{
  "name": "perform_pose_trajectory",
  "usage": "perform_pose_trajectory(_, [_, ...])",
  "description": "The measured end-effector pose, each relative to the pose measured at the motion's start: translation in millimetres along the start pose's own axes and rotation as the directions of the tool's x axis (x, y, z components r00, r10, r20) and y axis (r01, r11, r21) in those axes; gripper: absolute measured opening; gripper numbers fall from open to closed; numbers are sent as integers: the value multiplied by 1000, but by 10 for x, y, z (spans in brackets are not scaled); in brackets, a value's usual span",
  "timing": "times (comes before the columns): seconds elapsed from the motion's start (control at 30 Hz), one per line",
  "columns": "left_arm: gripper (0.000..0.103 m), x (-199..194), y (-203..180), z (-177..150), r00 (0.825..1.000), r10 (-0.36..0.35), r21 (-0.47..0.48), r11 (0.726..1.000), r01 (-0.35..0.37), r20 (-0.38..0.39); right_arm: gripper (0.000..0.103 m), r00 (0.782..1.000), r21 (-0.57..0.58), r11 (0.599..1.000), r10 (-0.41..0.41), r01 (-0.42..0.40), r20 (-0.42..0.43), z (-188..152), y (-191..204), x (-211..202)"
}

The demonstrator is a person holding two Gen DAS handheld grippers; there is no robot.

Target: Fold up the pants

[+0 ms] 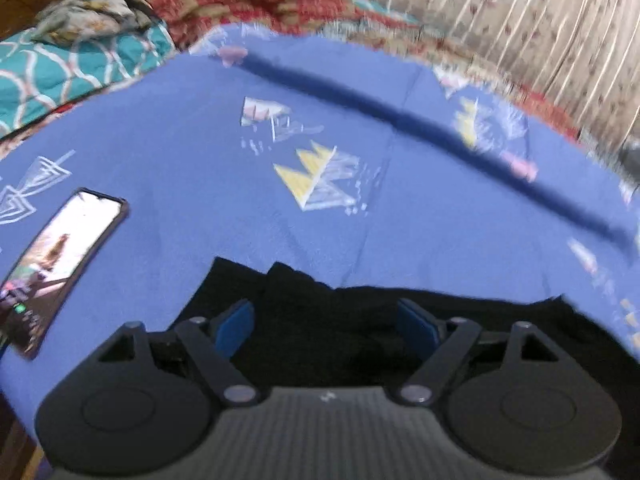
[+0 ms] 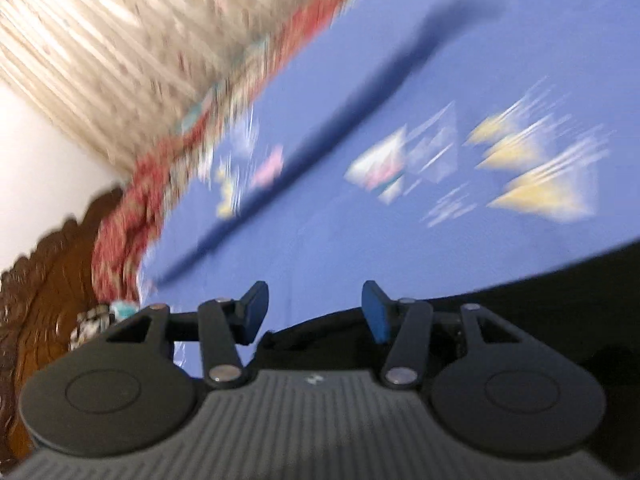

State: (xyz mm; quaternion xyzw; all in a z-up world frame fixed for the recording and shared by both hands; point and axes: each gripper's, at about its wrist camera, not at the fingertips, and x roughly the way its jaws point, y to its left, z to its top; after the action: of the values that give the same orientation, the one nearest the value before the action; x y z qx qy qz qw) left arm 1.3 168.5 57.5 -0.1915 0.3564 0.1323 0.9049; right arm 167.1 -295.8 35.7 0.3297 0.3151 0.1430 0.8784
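1. The black pants point(image 1: 360, 320) lie on a bed covered by a blue sheet point(image 1: 180, 152) printed with yellow, white and pink triangle shapes; in the left wrist view the dark cloth is bunched at the near edge of the bed, directly under the gripper.
2. The left gripper point(image 1: 326, 322) hangs over the pants with its jaws spread wide — the blue pads stand well apart and pinch nothing, though black cloth shows in the gap between them.
3. The right gripper point(image 2: 316, 312) also has its jaws apart, less wide, and nothing is between the pads; its view is heavily blurred.
4. In the right wrist view the pants point(image 2: 540, 304) run along the lower right, below and beside the right-hand pad, while the left-hand pad sits over bare sheet point(image 2: 360, 248).
5. A phone point(image 1: 60, 264) with a lit screen lies on the sheet toward the left edge of the bed, apart from the pants.
6. At the far edge — beyond the sheet — a red patterned blanket point(image 1: 248, 4) is heaped, with a teal quilt point(image 1: 72, 68) at the far left corner and a pleated curtain point(image 1: 520, 20) behind.
7. A carved wooden headboard point(image 2: 44, 288) shows at the left of the right wrist view.
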Motion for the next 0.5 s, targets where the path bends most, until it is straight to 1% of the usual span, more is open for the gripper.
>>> perform_pose_trajectory(0.07, [80, -189, -47, -28, 999, -19, -8, 1000, 19, 28, 55, 993, -17, 997, -69, 71, 97, -54, -232, -530])
perform_pose_trajectory(0.1, [80, -250, -90, -48, 999, -33, -4, 999, 33, 31, 55, 984, -7, 993, -113, 115, 141, -106, -363, -800])
perform_pose_trajectory(0.17, [80, -338, -245, -104, 997, -74, 26, 997, 74, 18, 55, 958, 46, 980, -198, 193, 206, -272, -604, -1287])
perform_pose_trajectory(0.23, [81, -351, -469, -182, 992, -126, 80, 989, 128, -22, 55, 933, 103, 964, -265, 247, 244, -413, -852, -1690])
perform_pose_trajectory(0.3, [81, -321, -733, -298, 982, -172, 139, 974, 182, -77, 55, 906, 154, 942, -329, 297, 267, -569, -1133, -2064])
perform_pose_trajectory(0.33, [81, -293, -878, -365, 976, -191, 166, 964, 207, -108, 55, 893, 174, 932, -355, 317, 276, -651, -1207, -2153])
perform_pose_trajectory(0.4, [80, -229, -1188, -513, 958, -229, 216, 940, 264, -174, 55, 875, 239, 911, -395, 335, 281, -731, -1479, -2337])
perform_pose_trajectory(0.47, [80, -184, -1474, -668, 940, -258, 268, 911, 314, -222, 55, 874, 295, 905, -391, 308, 289, -787, -1682, -2424])
perform_pose_trajectory(0.5, [80, -155, -1618, -746, 935, -260, 298, 897, 327, -241, 55, 878, 317, 904, -379, 285, 293, -788, -1789, -2454])
